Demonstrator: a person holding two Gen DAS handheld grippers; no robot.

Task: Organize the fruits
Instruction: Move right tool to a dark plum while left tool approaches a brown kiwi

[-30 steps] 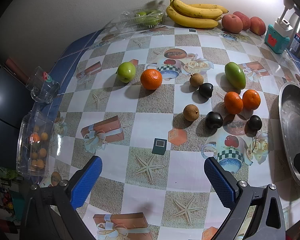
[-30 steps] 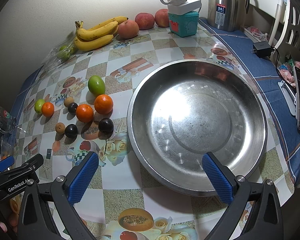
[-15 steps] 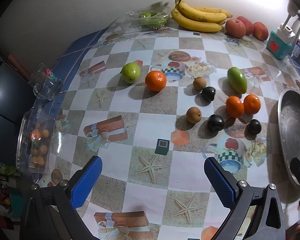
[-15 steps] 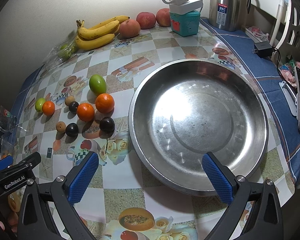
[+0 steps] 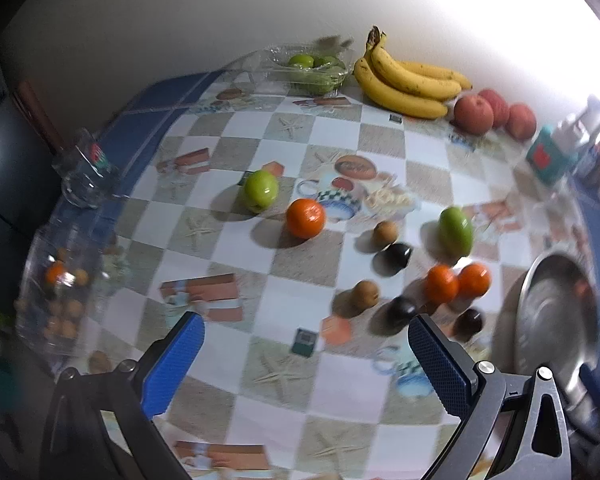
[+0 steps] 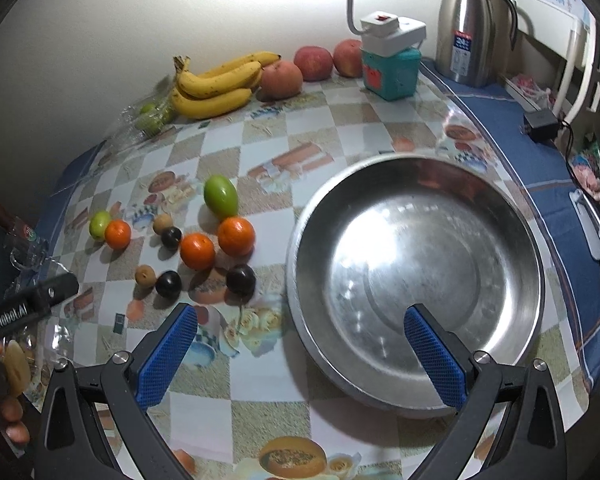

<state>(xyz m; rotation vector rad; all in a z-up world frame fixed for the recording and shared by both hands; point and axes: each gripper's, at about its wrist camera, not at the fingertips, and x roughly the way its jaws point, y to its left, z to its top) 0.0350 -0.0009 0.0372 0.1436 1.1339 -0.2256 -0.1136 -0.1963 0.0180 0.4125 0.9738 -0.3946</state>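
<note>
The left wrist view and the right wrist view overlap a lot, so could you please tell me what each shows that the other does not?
Only the left wrist view shows the clear box of small orange fruits at the table's edge. Only the right wrist view shows the steel kettle, the charger and the whole steel basin, empty. Both show the bananas, the three oranges, the green mango and an open tool.
</note>
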